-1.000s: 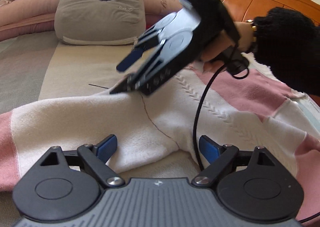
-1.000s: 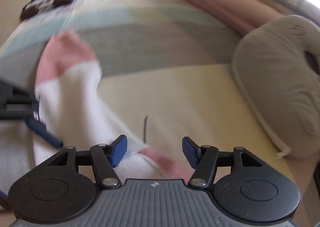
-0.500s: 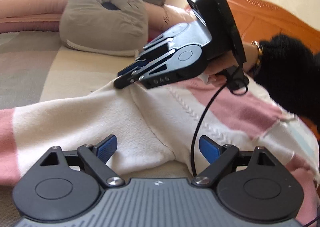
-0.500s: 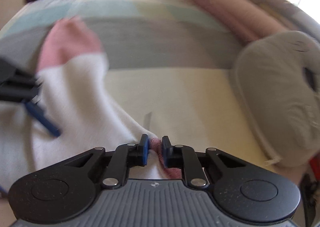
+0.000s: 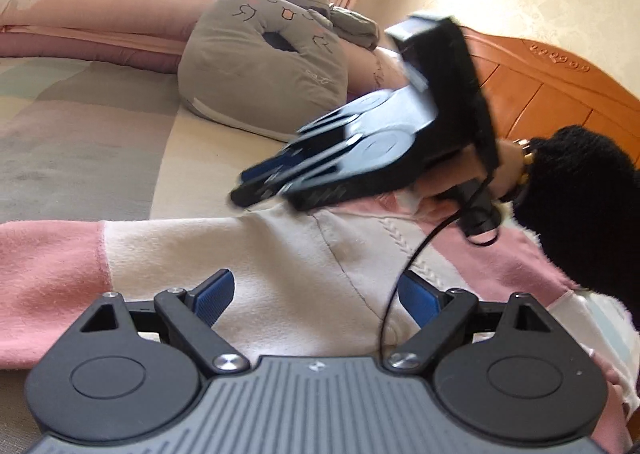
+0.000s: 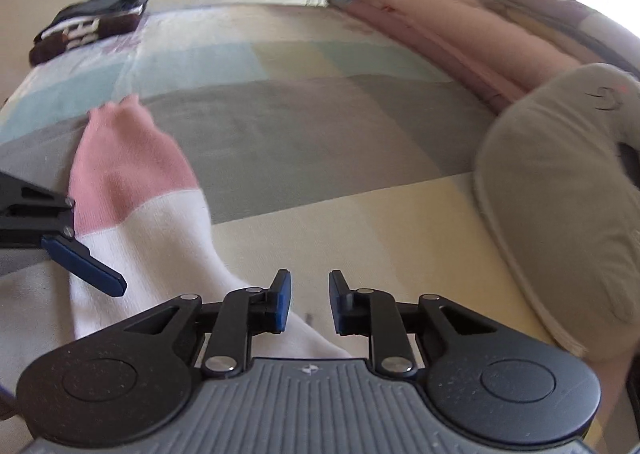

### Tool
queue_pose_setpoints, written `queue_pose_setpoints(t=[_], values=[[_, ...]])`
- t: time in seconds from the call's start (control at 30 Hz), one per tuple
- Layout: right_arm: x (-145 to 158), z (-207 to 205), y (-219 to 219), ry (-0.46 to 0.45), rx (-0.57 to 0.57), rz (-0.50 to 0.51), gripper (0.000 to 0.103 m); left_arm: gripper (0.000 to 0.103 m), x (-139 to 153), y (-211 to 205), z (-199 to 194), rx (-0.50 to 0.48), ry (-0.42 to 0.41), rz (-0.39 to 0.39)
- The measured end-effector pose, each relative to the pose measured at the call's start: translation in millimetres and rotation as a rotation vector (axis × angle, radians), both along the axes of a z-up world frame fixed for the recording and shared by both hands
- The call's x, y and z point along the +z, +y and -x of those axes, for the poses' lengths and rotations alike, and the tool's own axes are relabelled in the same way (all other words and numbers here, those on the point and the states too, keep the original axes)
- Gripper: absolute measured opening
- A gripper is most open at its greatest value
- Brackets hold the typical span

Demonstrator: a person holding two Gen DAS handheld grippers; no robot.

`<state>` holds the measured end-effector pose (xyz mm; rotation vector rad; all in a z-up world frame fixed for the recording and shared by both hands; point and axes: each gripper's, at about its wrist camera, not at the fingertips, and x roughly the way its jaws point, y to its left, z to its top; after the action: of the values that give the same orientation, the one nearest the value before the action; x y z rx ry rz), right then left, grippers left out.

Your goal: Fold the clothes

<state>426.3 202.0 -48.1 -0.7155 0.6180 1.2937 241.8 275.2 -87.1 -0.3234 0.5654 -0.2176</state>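
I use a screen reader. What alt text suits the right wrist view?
The right gripper hangs slightly open over a white-and-pink sweater on a colour-block bedspread. The left gripper enters at left; a grey cushion lies right.

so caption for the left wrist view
Open left tongs over a pink-and-white sweater as the right tongs hover above it.

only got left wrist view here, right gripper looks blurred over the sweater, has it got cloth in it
observer: no. In the right wrist view the right gripper has a gap between its pads, and bare bedsheet shows through it.
operator: that sleeve runs off my left edge, where does it end
observer: its pink cuff lies on the grey band of the sheet.
operator: anything past it
observer: a dark folded pile at the bed's far corner.
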Motion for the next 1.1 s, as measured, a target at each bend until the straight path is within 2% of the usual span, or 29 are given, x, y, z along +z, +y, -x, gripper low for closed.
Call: queue_pose_setpoints(t=[0.17, 0.33, 0.43, 0.57, 0.63, 0.73, 0.8, 0.9, 0.93, 0.97, 1.0, 1.07, 1.1], values=[[-11, 21, 7, 0.037, 0.109, 0.014, 0.027, 0.089, 0, -7, 1, -0.066, 0.002, -0.022], [-12, 25, 5, 0.036, 0.139, 0.034, 0.027, 0.089, -1, -12, -4, -0.091, 0.008, -0.047], [-11, 32, 0, 0.001, 0.174, 0.048, 0.028, 0.089, -1, -11, -5, -0.092, 0.003, -0.041], [-12, 34, -4, -0.036, 0.194, 0.062, 0.037, 0.089, -2, -13, -5, -0.100, 0.005, -0.050], [-16, 33, -1, -0.025, 0.192, 0.062, 0.037, 0.089, -4, -13, -6, -0.103, 0.011, -0.057], [-17, 25, 3, 0.058, 0.150, 0.070, 0.035, 0.089, -4, -12, -5, -0.097, 0.013, -0.054], [-15, 23, 1, 0.102, 0.146, 0.063, 0.016, 0.089, -4, -10, -5, -0.090, 0.012, -0.047], [-14, 26, -2, 0.036, 0.119, 0.028, 0.012, 0.089, -4, -7, -6, -0.079, 0.010, -0.037], [-14, 22, 0, 0.008, 0.073, 0.010, 0.012, 0.089, -4, -6, -6, -0.075, 0.010, -0.033], [-14, 16, 2, -0.009, 0.009, -0.008, 0.005, 0.089, -4, -5, -6, -0.071, 0.009, -0.030], [-14, 8, 4, 0.003, -0.043, -0.011, 0.003, 0.089, -4, -4, -6, -0.067, 0.008, -0.027], [-14, -5, 6, 0.060, -0.108, 0.002, 0.005, 0.089, -4, -3, -6, -0.060, 0.007, -0.020], [-11, -5, 3, 0.069, -0.116, -0.001, 0.011, 0.089, -4, -2, -6, -0.056, 0.006, -0.016]])
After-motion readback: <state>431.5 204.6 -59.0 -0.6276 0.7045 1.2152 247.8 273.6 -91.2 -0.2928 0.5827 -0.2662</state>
